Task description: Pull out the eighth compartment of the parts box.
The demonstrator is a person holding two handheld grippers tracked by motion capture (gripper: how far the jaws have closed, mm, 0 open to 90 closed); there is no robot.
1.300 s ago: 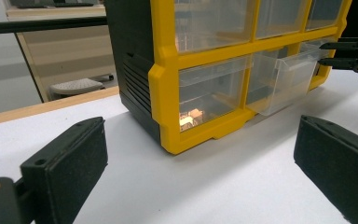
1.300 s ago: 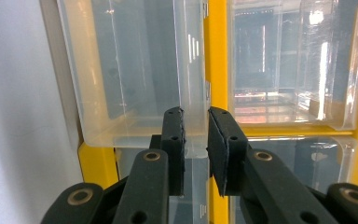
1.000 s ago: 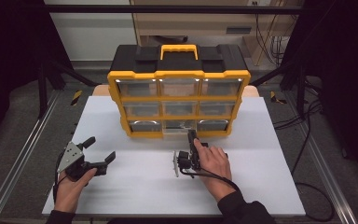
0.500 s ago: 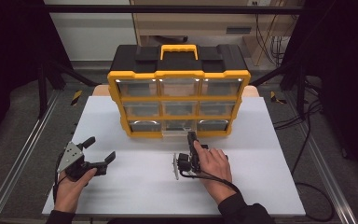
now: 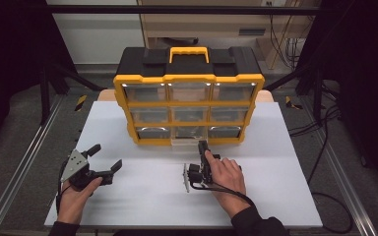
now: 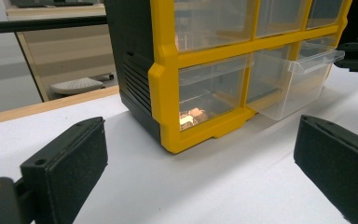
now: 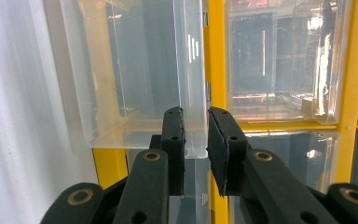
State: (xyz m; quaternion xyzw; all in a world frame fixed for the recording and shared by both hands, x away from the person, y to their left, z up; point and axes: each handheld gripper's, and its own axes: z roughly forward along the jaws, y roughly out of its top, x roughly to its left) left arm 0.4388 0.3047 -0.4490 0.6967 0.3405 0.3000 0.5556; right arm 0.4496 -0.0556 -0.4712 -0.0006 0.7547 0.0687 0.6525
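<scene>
Jaws of the right gripper (image 5: 203, 147) stand nearly together, clamped on the front lip of a clear plastic drawer (image 5: 186, 144); in the right gripper view (image 7: 196, 133) the two black pads press the thin transparent handle edge from both sides. That drawer sits in the middle of the bottom row of a yellow-and-black drawer organizer (image 5: 189, 93) and is pulled partway out onto the table, as the left gripper view (image 6: 294, 80) shows from the side. The right hand (image 5: 225, 173) lies low on the table behind its gripper, turned on its side.

The left gripper (image 5: 104, 161) rests well apart, near the table's front left corner, its jaws spread wide with nothing between them; the left hand (image 5: 75, 197) holds it from below.

The organizer stands upright at the far middle of a white table (image 5: 285, 162), with a yellow carry handle (image 5: 189, 51) on its black top and three rows of clear drawers. Metal rails (image 5: 24, 162) flank the table, cables (image 5: 325, 147) trail over the grey floor at right, and a light wooden desk (image 5: 211, 24) stands behind.
</scene>
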